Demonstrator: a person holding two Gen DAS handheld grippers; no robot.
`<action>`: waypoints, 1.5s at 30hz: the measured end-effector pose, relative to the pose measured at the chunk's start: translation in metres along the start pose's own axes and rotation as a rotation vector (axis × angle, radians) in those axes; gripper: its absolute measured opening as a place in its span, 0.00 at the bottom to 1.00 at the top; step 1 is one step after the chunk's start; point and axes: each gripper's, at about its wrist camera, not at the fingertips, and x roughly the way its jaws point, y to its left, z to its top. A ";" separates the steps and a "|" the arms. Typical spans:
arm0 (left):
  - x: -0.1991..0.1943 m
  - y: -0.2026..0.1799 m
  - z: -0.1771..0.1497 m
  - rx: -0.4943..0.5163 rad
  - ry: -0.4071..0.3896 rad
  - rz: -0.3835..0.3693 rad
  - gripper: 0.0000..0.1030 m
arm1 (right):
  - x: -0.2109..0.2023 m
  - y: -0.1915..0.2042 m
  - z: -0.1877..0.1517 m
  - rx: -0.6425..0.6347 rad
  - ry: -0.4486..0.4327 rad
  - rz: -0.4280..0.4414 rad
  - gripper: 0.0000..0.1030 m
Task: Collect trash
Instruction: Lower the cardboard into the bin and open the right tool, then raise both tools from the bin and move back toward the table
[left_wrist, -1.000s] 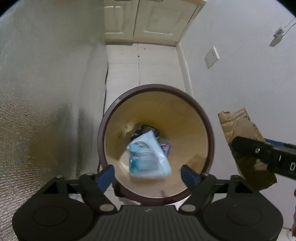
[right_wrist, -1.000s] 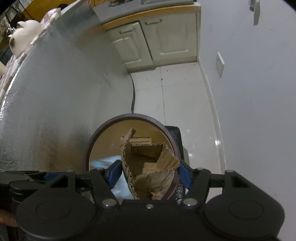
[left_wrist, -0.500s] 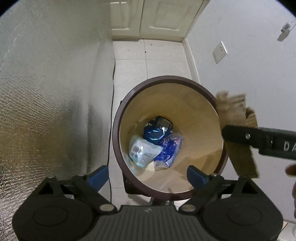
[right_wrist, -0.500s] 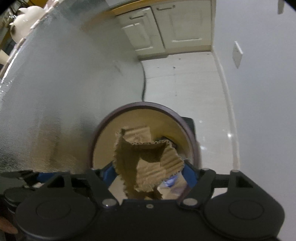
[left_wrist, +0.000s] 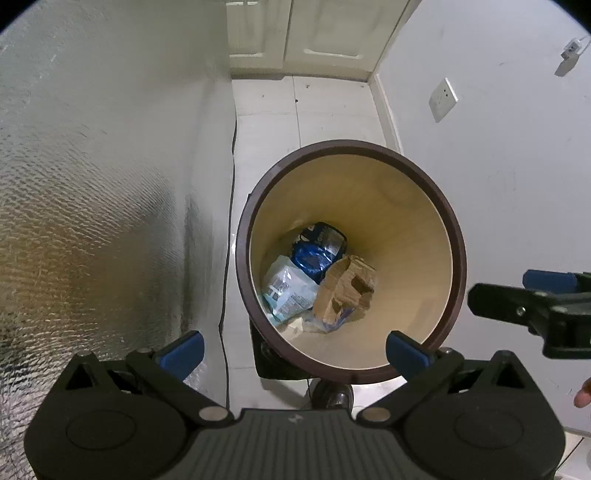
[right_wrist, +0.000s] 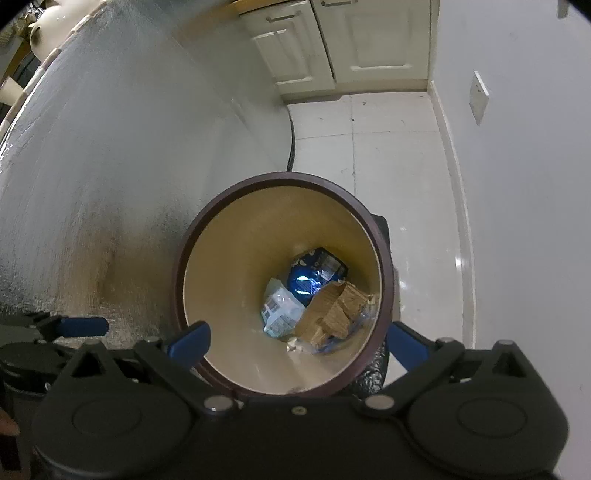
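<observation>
A round bin with a dark brown rim (left_wrist: 458, 258) (right_wrist: 384, 266) and tan inside stands on the tiled floor. At its bottom lie a torn piece of brown cardboard (left_wrist: 345, 290) (right_wrist: 334, 308), a blue wrapper (left_wrist: 317, 251) (right_wrist: 314, 273) and a pale clear packet (left_wrist: 286, 290) (right_wrist: 279, 308). My left gripper (left_wrist: 293, 350) hangs over the bin's near side, jaws opening wide, nothing between them. My right gripper (right_wrist: 297, 341) is above the bin too, jaws opening, empty. Each gripper shows at the edge of the other's view: the right one (left_wrist: 532, 306), the left one (right_wrist: 70, 326).
A silvery foil-covered wall (left_wrist: 92, 203) rises on the left with a black cable (left_wrist: 229, 229) running down beside it. A white wall with a socket plate (left_wrist: 445, 99) is on the right. Cream cabinets (right_wrist: 351, 44) stand at the back across the tiled floor.
The cardboard has left my right gripper and dropped to the bin's bottom. Both grippers' jaws have spread wider. The pale packet, seen falling a second ago, now lies at rest.
</observation>
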 end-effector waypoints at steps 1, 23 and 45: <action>-0.001 0.000 0.000 0.001 -0.002 0.001 1.00 | -0.003 -0.001 -0.002 0.000 -0.003 -0.001 1.00; -0.044 -0.005 -0.005 0.008 -0.075 -0.002 1.00 | -0.054 -0.006 -0.018 -0.004 -0.069 -0.057 1.00; -0.118 -0.004 -0.030 0.022 -0.200 -0.015 1.00 | -0.119 -0.001 -0.045 0.012 -0.145 -0.135 1.00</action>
